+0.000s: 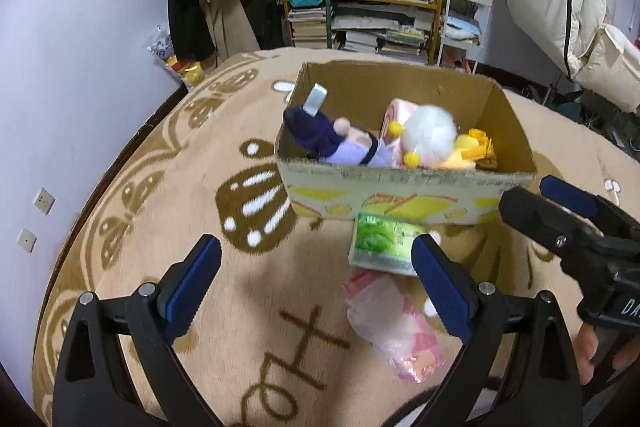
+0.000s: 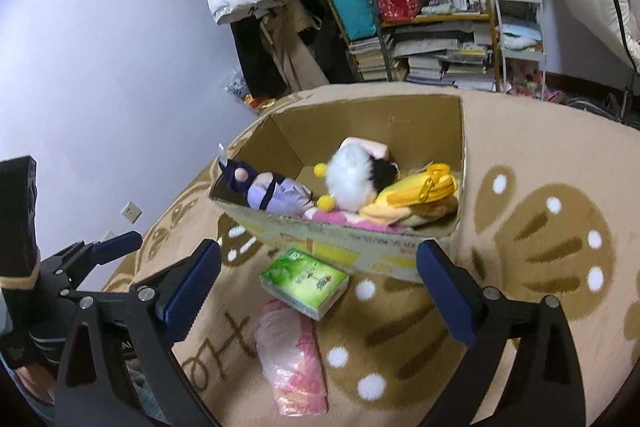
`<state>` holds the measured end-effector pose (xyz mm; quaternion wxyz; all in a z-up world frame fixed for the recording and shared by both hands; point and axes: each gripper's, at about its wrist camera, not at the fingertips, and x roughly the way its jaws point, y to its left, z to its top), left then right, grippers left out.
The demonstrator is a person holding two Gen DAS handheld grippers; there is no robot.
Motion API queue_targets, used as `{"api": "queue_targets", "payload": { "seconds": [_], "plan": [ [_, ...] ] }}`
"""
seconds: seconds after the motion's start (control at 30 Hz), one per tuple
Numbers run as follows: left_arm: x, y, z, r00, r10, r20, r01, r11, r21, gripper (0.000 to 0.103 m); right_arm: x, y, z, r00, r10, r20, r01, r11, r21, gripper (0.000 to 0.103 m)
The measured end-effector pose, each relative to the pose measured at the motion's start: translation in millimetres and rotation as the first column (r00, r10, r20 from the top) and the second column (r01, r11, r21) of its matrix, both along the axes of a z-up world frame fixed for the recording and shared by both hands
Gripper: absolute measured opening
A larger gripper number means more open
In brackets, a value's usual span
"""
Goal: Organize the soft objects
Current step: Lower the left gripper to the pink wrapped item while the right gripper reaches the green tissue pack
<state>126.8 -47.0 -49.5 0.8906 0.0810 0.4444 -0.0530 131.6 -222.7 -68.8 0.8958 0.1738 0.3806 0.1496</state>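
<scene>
From the left wrist camera, the left gripper (image 1: 316, 289) hangs released and empty over a tan patterned blanket (image 1: 200, 211), its blue pads (image 1: 188, 291) spread wide. Ahead, a cardboard box (image 1: 404, 187) holds a purple-robed plush doll (image 1: 344, 147), a white fluffy toy (image 1: 430, 137) and a yellow pouch (image 1: 474, 147). A green tissue pack (image 1: 384, 243) lies just before the box's near wall, a pink plastic-wrapped packet (image 1: 396, 331) nearer. The right gripper (image 1: 548, 197) enters at right. From the right wrist camera, the right gripper (image 2: 318, 291) gapes wide, grasping nothing; tissue pack (image 2: 306, 279) and pink packet (image 2: 292, 359) lie between its fingers, box (image 2: 360, 247) beyond, left gripper (image 2: 100, 251) at left.
</scene>
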Motion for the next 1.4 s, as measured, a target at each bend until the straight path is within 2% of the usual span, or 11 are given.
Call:
{"api": "queue_targets", "payload": {
  "seconds": [0.33, 0.67, 0.83, 1.0, 1.23, 1.4],
  "plan": [
    [3.9, 2.1, -28.8, 0.996, 0.030, -0.089, -0.031, 0.999, -0.008, 0.095, 11.4, 6.8, -20.4, 0.993, 0.037, -0.116, -0.035, 0.999, 0.017, 0.102],
    [17.7, 14.5, -68.9, 0.969, 0.099, -0.225, -0.123, 0.988, -0.098, 0.095, 31.8, 19.3, -51.8, 0.970, 0.086, -0.229, -0.081, 0.996, 0.031, 0.102],
    [20.3, 19.5, -83.6, 0.961, 0.119, -0.251, -0.161, 0.975, -0.154, 0.095, 43.1, 28.0, -63.3, 0.957, 0.114, -0.267, -0.103, 0.993, 0.055, 0.102],
    [21.3, 22.4, -95.5, 0.954, 0.142, -0.263, -0.192, 0.966, -0.176, 0.095, 56.1, 33.7, -71.7, 0.946, 0.128, -0.298, -0.103, 0.990, 0.098, 0.102],
    [23.8, 21.1, -107.5, 0.948, 0.145, -0.284, -0.200, 0.964, -0.173, 0.095, 63.7, 40.6, -83.6, 0.934, 0.111, -0.339, -0.067, 0.988, 0.138, 0.102],
    [25.2, 18.7, -114.4, 0.946, 0.148, -0.287, -0.195, 0.970, -0.143, 0.095, 68.6, 52.2, -90.6, 0.927, 0.121, -0.354, -0.074, 0.987, 0.143, 0.102]
  ]
}}
